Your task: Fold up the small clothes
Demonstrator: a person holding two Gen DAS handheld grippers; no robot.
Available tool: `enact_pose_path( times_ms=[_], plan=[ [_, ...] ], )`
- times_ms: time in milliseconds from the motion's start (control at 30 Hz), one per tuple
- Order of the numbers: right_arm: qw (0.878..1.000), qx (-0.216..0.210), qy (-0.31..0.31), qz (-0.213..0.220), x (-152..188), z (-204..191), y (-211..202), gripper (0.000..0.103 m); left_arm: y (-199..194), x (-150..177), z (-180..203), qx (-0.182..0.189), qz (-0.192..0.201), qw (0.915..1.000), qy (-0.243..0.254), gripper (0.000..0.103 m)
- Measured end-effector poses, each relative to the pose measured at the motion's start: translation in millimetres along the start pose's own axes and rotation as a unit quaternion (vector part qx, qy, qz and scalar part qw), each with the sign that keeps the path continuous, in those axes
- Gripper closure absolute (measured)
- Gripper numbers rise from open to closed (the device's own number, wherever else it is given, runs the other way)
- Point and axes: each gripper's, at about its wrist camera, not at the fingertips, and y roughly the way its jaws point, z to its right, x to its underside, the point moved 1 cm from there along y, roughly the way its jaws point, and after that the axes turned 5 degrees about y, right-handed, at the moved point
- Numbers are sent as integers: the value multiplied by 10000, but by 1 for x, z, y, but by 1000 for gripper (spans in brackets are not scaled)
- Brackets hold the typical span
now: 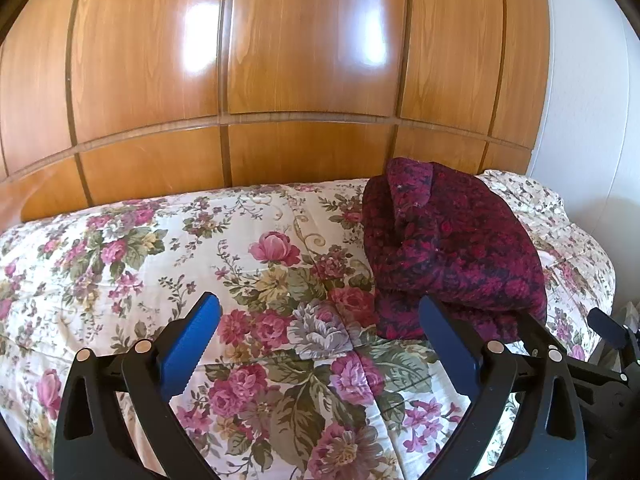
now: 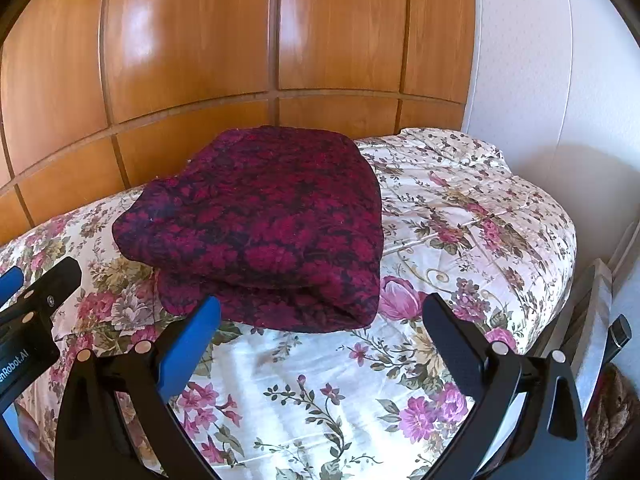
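A dark red and black patterned garment [image 2: 264,224] lies folded in a thick bundle on the floral bedspread [image 2: 460,208]. In the left wrist view the garment [image 1: 452,248] sits to the right, with a rolled part on top. My left gripper [image 1: 320,312] is open and empty, above the bedspread [image 1: 160,248], left of the bundle. My right gripper [image 2: 320,312] is open and empty, just in front of the bundle's near edge. The left gripper also shows at the left edge of the right wrist view [image 2: 32,296].
A glossy wooden wardrobe [image 1: 304,60] stands behind the bed. A white wall [image 2: 560,80] is on the right. The bed's right edge [image 2: 560,280] drops off beside a radiator-like object [image 2: 596,320].
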Motion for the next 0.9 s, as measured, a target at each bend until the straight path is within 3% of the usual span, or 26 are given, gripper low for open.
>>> enact_pose_path(
  times_ms=[900],
  plan=[
    [9998,59,199,67,3,8,-8,2,-10,-2,-1,-69,41,10000,33,5]
  ],
)
